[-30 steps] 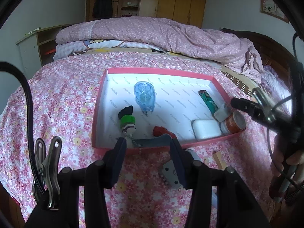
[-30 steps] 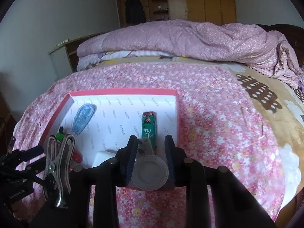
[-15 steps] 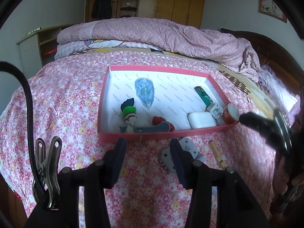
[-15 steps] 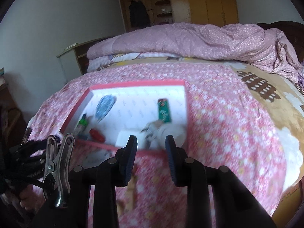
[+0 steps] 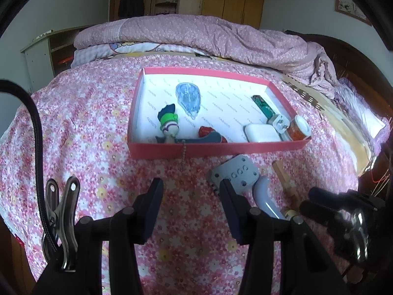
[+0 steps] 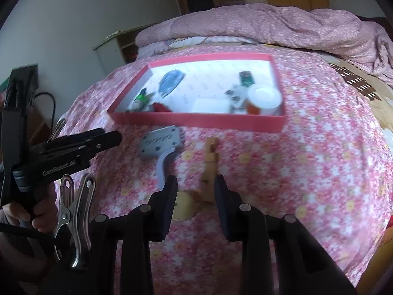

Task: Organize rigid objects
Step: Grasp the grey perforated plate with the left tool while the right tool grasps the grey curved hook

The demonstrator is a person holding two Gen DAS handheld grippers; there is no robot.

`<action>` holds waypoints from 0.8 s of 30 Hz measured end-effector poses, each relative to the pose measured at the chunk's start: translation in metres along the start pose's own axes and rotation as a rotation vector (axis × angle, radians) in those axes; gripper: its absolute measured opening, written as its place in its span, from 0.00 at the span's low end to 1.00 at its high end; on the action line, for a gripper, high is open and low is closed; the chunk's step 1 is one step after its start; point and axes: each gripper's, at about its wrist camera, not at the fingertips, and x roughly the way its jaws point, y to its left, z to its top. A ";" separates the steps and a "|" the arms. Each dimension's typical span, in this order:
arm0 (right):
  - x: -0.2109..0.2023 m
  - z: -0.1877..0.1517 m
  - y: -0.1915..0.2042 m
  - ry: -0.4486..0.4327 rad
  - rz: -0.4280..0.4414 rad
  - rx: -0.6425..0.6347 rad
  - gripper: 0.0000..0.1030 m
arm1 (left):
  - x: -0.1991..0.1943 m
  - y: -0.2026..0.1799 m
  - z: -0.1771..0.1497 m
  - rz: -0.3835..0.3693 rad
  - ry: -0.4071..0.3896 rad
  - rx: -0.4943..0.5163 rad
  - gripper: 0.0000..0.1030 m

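**Both grippers empty over the bedspread, tray half filled**

While I watch through the two wrist cameras, my left gripper (image 5: 191, 194) hangs over the pink flowered bedspread (image 5: 73, 127) with its jaws spread and nothing between them. Ahead of it sits the red tray (image 5: 216, 148). Reading across the tray from its left, I see a green-capped figurine (image 5: 168, 123) lying near the front wall, a clear blue tape dispenser (image 5: 188, 97) beyond it, a red and grey piece (image 5: 208, 135) against the front wall, a white case (image 5: 261, 132), a white plug (image 5: 278, 123), a green stick (image 5: 264, 104) behind it, and an orange jar with a white lid (image 5: 298, 129) in the front right corner.

Outside the tray, just in front of its near wall, a grey flat-headed tool (image 6: 162, 145) lies on the bedspread, and a wooden clothespin (image 6: 211, 164) lies just to its right, apart from it.

My right gripper (image 6: 195, 191) sits low over the bedspread, jaws parted and gripping nothing; the near end of the clothespin lies in the gap between them, and I cannot tell whether the pads touch it. A round yellow object (image 6: 183, 205) lies by the left jaw.
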 end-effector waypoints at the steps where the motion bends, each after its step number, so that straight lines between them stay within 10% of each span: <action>1: 0.002 0.001 0.005 0.004 0.006 -0.013 0.31 | 0.000 0.000 -0.001 0.001 0.001 0.003 0.49; 12: 0.038 0.008 0.039 0.051 0.028 -0.135 0.30 | 0.000 0.016 -0.010 0.000 0.012 -0.031 0.49; 16: 0.042 0.006 0.042 0.070 0.041 -0.138 0.08 | 0.002 0.022 -0.012 -0.001 0.019 -0.048 0.49; 24: 0.019 0.009 0.035 0.004 0.061 -0.081 0.07 | 0.005 0.014 -0.009 -0.041 0.028 -0.040 0.49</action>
